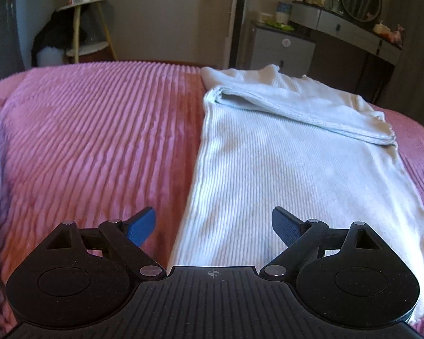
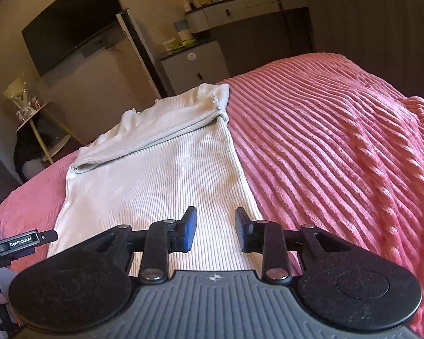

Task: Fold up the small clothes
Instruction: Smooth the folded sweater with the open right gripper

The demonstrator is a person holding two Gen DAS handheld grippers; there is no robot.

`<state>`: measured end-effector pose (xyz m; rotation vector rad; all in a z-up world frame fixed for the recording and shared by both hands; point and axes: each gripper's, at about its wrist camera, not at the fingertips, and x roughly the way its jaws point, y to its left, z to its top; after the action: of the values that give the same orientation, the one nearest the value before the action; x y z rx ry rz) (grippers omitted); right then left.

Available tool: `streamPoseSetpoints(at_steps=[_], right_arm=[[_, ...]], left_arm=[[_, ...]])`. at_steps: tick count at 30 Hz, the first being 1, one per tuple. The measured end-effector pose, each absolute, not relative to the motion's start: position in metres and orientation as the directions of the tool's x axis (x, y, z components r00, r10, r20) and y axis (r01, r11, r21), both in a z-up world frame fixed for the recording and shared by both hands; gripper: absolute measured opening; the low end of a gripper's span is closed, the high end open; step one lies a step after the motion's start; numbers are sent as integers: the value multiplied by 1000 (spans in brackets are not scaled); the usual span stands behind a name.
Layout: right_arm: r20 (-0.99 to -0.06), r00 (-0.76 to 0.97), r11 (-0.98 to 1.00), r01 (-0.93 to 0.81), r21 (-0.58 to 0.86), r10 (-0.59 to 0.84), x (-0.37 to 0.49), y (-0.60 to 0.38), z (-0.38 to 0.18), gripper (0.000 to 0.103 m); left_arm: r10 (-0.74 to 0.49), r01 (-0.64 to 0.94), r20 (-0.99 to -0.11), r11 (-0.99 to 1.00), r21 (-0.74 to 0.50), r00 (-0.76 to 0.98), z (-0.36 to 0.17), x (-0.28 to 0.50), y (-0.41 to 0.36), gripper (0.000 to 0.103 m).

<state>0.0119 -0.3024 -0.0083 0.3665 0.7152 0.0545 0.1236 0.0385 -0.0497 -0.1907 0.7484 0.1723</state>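
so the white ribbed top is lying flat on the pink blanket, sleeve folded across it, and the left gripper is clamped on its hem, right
Not quite. The left gripper is open and holds nothing, as the left wrist view shows. The rest stands: the white ribbed top lies flat on the pink blanket, its sleeve folded across it.

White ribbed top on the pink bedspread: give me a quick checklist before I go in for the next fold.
1. white ribbed top lies flat in a long strip: ok.
2. Sleeve folded across the far end, within the strip's outline: ok.
3. left gripper open, nothing between its pads: ok.
4. right gripper open with a narrower gap, nothing pinched: ok.
5. Both grippers over the near end of the top, left at its left edge, right near its right edge: ok.
6. Near hem straight: cannot tell, hidden under the grippers.
7. pink bedspread clear of other items nearby: ok.
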Motion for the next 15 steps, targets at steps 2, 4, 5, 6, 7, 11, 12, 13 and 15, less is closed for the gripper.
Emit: streamPoseSetpoints(at_steps=[2,4,5,6,7,11,12,13,15], right_arm=[[-646,742,938,70,340,179,12,-305,-9,40],[-669,718,945,48,323,191,12,-309,-13,44],[-688,700,951,43,306,190,13,-311,-16,45],[-707,682,955,43,295,187,14,-313,-20,45],[-729,658,957,47,288,187,15,-317,-25,45],[-782,592,957,61,283,193,15,-331,-43,46],[-788,577,949,69,307,213,16,-335,-48,46],[-787,564,933,77,352,251,17,-340,-52,46],[-781,551,913,80,401,295,20,-345,-56,46]], left_arm=[[67,-229,-702,963,-139,709,-49,119,43,93],[57,-241,-722,958,-155,689,-50,115,45,93],[46,-248,-741,954,-166,670,-52,113,47,93],[35,-251,-756,952,-173,654,-55,112,48,92],[24,-257,-772,949,-182,636,-57,111,50,91],[-10,-304,-825,927,-220,565,-66,107,62,88],[-28,-314,-831,918,-241,556,-66,106,66,87],[-45,-327,-833,907,-265,551,-66,104,71,86],[-82,-350,-841,884,-309,534,-68,102,80,85]])
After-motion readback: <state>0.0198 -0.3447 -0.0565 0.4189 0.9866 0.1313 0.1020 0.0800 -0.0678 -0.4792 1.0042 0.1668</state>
